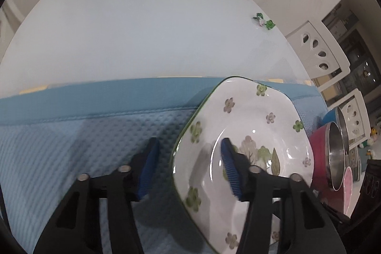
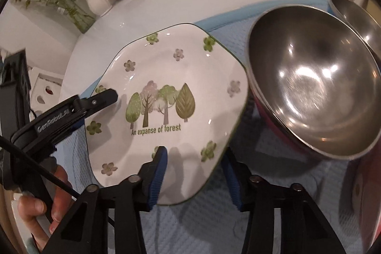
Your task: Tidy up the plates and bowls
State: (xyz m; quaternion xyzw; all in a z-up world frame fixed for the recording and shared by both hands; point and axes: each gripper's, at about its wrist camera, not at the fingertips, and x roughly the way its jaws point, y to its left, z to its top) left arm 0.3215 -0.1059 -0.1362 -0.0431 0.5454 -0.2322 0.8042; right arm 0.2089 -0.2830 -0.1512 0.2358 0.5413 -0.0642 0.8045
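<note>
A: Start with the left wrist view. What is the left gripper (image 1: 189, 160) doing?

B: Its blue-padded fingers are spread wide and straddle the left rim of the floral plate (image 1: 247, 135): one pad over the blue waffle mat (image 1: 71, 135), the other above the plate's well. Nothing is pinched. The plate looks tipped up here, though I cannot tell whether its rim has left the mat. At the right edge, the red steel-lined bowl (image 1: 331, 154) stands just beside the plate.

A: And from the right wrist?

B: The right gripper (image 2: 195, 160) is also spread, one finger over the plate (image 2: 166, 77), printed "An expanse of forest", the other outside its near rim, so the rim runs between them. The left gripper (image 2: 104, 97) reaches in over the far-left rim. The red bowl (image 2: 314, 77) touches or overhangs the plate's right corner, with a second steel bowl (image 2: 352, 13) behind it.

A: So which step is this?

B: I'd judge it as the approach to grasping the plate, with nothing sorted yet. Next, one gripper needs to close on the rim, then lift the plate clear without knocking the red bowl.
</note>
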